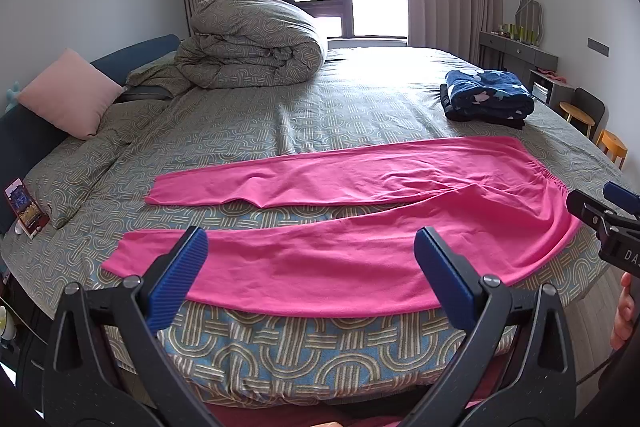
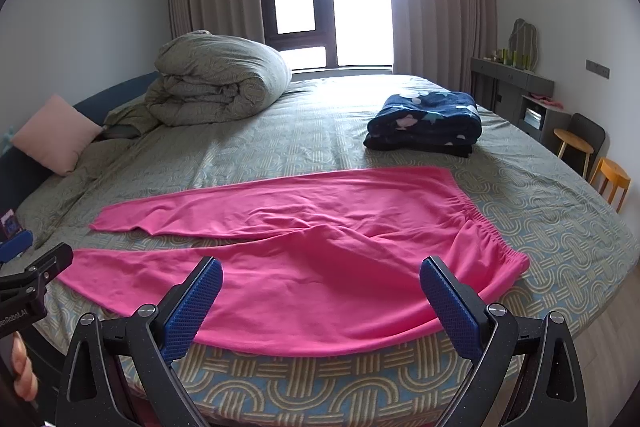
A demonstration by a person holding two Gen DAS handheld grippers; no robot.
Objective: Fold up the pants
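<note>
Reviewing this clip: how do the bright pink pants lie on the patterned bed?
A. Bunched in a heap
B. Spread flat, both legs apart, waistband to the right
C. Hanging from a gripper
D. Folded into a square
B: the bright pink pants lie spread flat on the patterned bed, legs apart, elastic waistband at right; neither gripper holds them.

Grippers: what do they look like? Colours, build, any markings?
Both alike: the left gripper and right gripper have black angular frames with silver pivot bolts and two blue ribbed rubber pads. White lettering shows on each black body, only partly readable. A bare hand shows at the edge; no sleeves visible.
</note>
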